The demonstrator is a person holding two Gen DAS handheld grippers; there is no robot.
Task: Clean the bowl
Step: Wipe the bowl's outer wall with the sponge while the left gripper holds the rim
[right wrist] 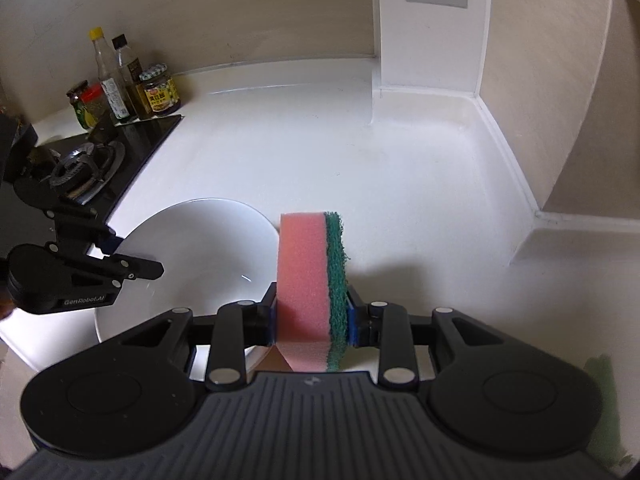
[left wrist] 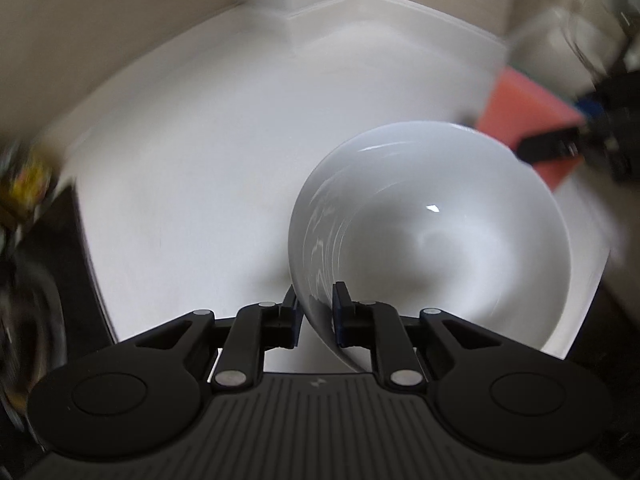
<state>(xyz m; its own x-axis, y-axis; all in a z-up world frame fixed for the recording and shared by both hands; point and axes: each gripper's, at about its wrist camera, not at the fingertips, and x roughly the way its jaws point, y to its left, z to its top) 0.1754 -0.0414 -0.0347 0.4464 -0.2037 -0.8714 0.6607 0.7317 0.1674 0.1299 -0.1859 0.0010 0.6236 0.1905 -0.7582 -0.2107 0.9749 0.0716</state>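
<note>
— Presently, left gripper (left wrist: pixel 315 312)?
— Angled down, jaws apart astride the round white ceramic bowl's (left wrist: pixel 432 240) rim on the white countertop (left wrist: pixel 200 160).
— Right gripper (right wrist: pixel 312 316)?
— Tilted down, clamped on the pink-and-green sponge (right wrist: pixel 308 292) beside it.

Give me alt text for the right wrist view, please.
The right gripper clamps a pink-and-green sponge upright just right of a white bowl on the white counter. The left gripper straddles the bowl's left rim; a stove burner and condiment bottles stand behind.
</note>
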